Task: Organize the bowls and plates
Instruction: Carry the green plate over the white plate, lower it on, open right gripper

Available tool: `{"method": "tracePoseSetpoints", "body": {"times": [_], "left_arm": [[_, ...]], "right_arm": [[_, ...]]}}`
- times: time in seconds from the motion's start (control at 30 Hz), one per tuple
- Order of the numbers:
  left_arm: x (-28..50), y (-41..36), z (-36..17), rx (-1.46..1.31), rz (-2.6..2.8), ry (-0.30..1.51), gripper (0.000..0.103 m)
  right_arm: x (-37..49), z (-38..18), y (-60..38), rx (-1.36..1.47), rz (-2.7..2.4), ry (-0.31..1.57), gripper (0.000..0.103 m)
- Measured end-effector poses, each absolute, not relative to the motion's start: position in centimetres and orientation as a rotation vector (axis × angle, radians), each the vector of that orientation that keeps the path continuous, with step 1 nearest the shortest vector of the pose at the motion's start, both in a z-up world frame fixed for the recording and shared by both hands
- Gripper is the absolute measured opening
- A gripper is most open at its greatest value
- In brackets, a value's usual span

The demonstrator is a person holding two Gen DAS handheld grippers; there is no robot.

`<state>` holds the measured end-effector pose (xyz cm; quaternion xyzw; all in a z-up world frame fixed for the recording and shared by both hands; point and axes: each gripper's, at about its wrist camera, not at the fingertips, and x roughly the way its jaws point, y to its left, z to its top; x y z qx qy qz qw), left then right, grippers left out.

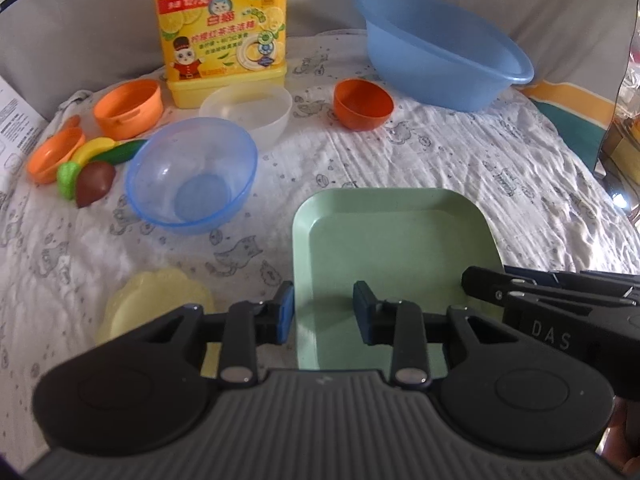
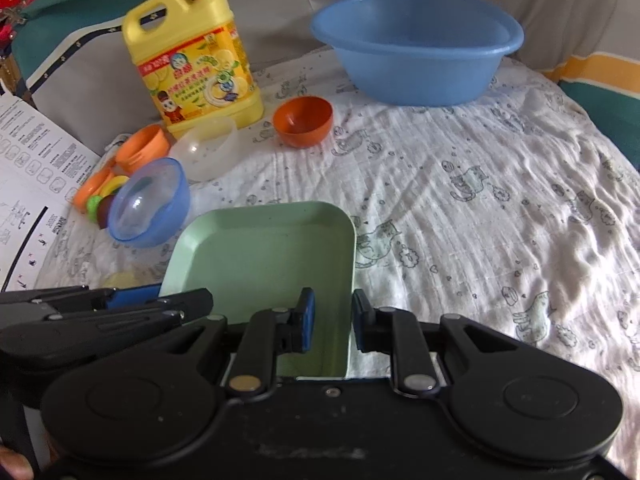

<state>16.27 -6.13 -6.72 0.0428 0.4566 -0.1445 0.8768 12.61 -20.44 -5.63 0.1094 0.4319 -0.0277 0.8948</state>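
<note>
Toys and bowls crowded the far left; a sideways slip could knock them. Both grippers straddled the near plate: left gripper open across its left rim, right gripper part-open over its right rim, neither clamped. Cloth right lay open.

Tray lies nearest, on the cloth, with a flat plate just left of it. Bowl sits behind-left of tray; toy food and a cup left of that bowl. Behind it a second bowl, then the bottle. Pot left of bottle. Small bowl mid-back; basin far right-back.
</note>
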Motion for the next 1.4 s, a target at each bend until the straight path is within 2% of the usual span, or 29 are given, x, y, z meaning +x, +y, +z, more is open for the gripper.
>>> {"method": "tracePoseSetpoints", "body": {"times": [0.43,0.73,1.07,1.4], "left_arm": [[12.1,-1.9,-3.0,0.033,-0.259,0.922,0.031],[8.3,3.8,-0.9,-0.008,-0.203,0.892,0.031],[3.6,11.6,-0.3,-0.052,-0.1,0.89,0.032],[0.3,16.2,-2.5,-0.077,-0.051,0.941,0.033]], "right_arm": [[9.7,-1.6,-16.7,0.203,0.012,0.884,0.021],[7.6,0.5,-12.0,0.179,0.117,0.899,0.021],[5.4,0.7,-4.6,0.101,0.252,0.949,0.021],[3.1,-1.5,0.4,0.023,0.34,1.033,0.021]]}}
